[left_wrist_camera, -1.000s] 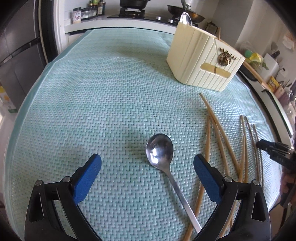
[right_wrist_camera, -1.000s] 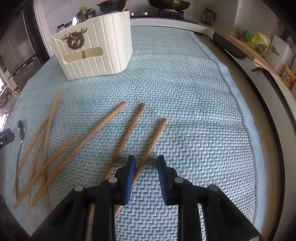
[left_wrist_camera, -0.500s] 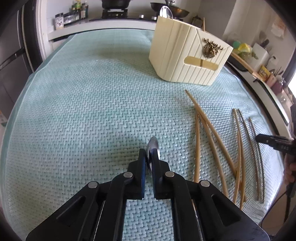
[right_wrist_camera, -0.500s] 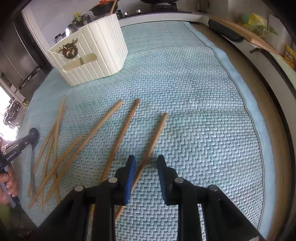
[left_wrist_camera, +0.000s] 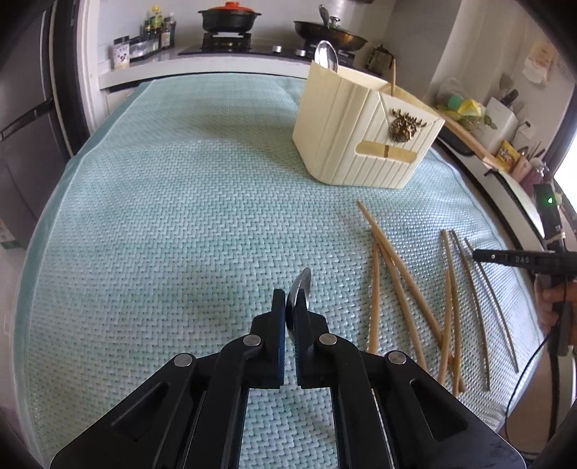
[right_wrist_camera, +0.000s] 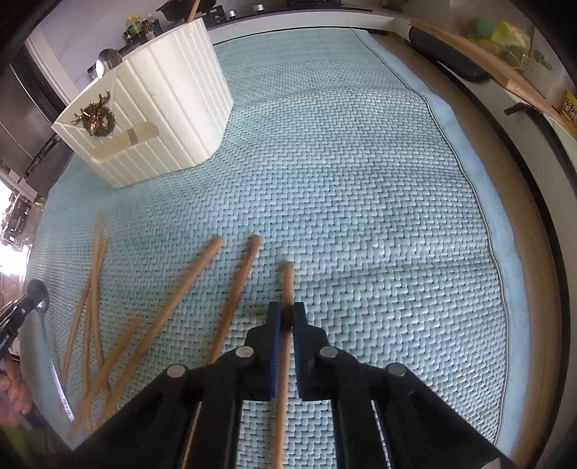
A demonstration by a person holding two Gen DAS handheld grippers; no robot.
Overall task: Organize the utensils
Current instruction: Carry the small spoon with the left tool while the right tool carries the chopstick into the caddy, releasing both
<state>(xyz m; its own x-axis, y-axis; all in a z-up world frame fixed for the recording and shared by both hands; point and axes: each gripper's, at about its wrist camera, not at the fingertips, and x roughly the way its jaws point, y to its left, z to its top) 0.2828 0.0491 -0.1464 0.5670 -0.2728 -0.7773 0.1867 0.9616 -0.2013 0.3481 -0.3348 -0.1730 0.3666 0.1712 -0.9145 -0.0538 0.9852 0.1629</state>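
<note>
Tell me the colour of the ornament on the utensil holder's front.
Dark gold or brassy ornament on the cream holder; clearest in the left wrist view.

This is a home kitchen. At twelve o'clock in the left wrist view a gas hob (left_wrist_camera: 230, 41) sits on a white counter (left_wrist_camera: 202, 68), carrying a black pot with an orange lid (left_wrist_camera: 229, 16) and, toward one o'clock, a dark wok (left_wrist_camera: 330, 34) with a lidded handle. Bottles and jars of seasoning (left_wrist_camera: 151, 30) cluster at eleven o'clock. At nine o'clock stands what looks like a steel fridge door (left_wrist_camera: 25, 119), though the fisheye edge blurs it. At two o'clock a second counter holds a knife block (left_wrist_camera: 501, 115) and packets. The worktop itself is covered by a pale green woven mat (left_wrist_camera: 180, 216), bearing a cream utensil holder (left_wrist_camera: 364, 133).
</note>
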